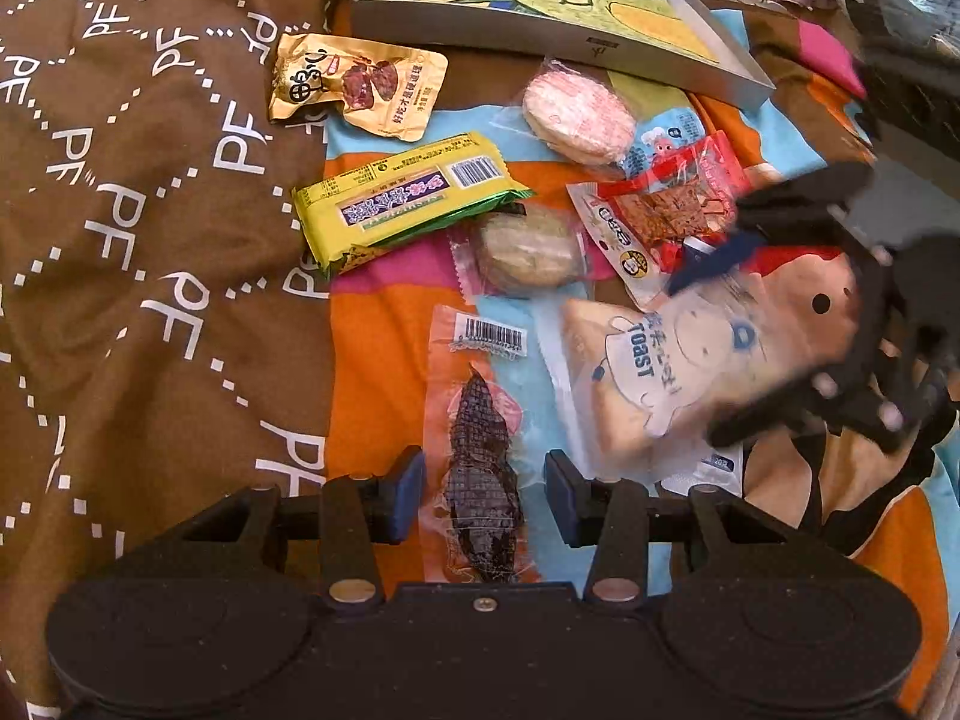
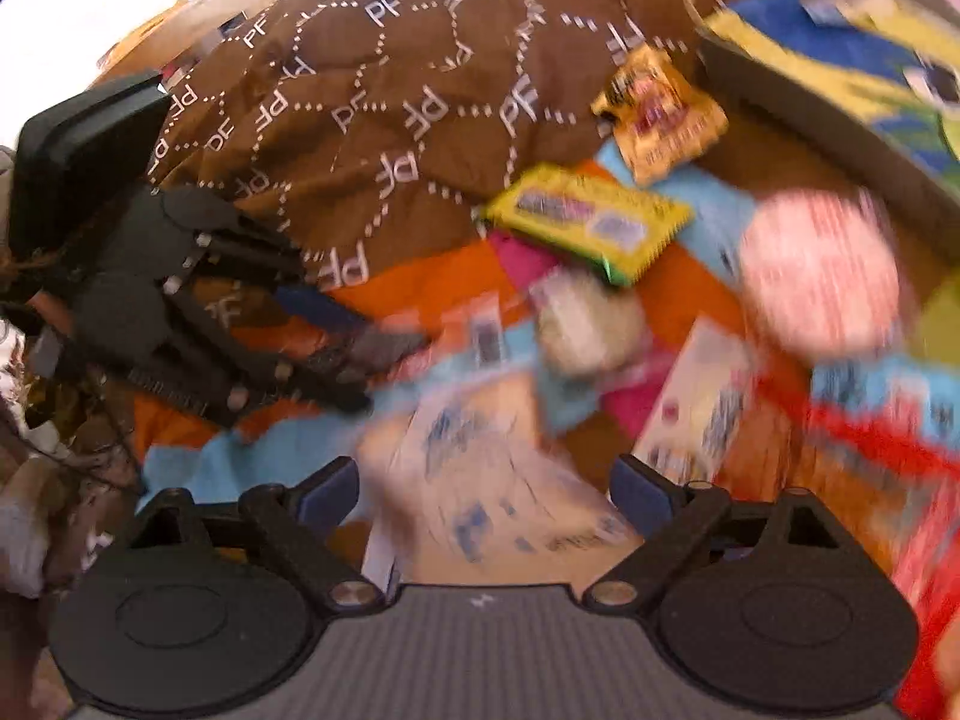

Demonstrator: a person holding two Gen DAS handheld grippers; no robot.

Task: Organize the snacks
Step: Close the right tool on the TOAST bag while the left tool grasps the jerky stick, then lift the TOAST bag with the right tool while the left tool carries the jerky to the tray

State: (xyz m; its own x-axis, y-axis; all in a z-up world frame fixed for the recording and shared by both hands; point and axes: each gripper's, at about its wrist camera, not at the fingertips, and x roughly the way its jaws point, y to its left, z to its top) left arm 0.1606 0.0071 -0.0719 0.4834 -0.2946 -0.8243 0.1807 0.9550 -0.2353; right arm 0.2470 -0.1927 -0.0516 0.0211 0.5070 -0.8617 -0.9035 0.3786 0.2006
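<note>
My left gripper [image 1: 486, 498] is open, its blue pads on either side of a clear orange packet with a dark dried snack [image 1: 480, 480] lying on the bedspread. The right gripper [image 1: 720, 342], blurred, hovers over the toast packet [image 1: 636, 372]. In the right wrist view the right gripper [image 2: 486, 492] stands open with the toast packet [image 2: 480, 468] between its fingers, not pinched. The left gripper [image 2: 360, 354] shows at the left of that view. Loose snacks lie beyond: a yellow-green bar [image 1: 408, 198], a gold packet [image 1: 360, 84], a pink round cracker [image 1: 576, 117], a pale round cake [image 1: 528, 252] and a red packet [image 1: 666, 210].
A shallow box with a cartoon frog lining [image 1: 540, 12] lies at the back on the colourful sheet [image 1: 384, 372]. A brown quilt with "PF" print [image 1: 150, 240] covers the left side. The right wrist view is smeared by motion.
</note>
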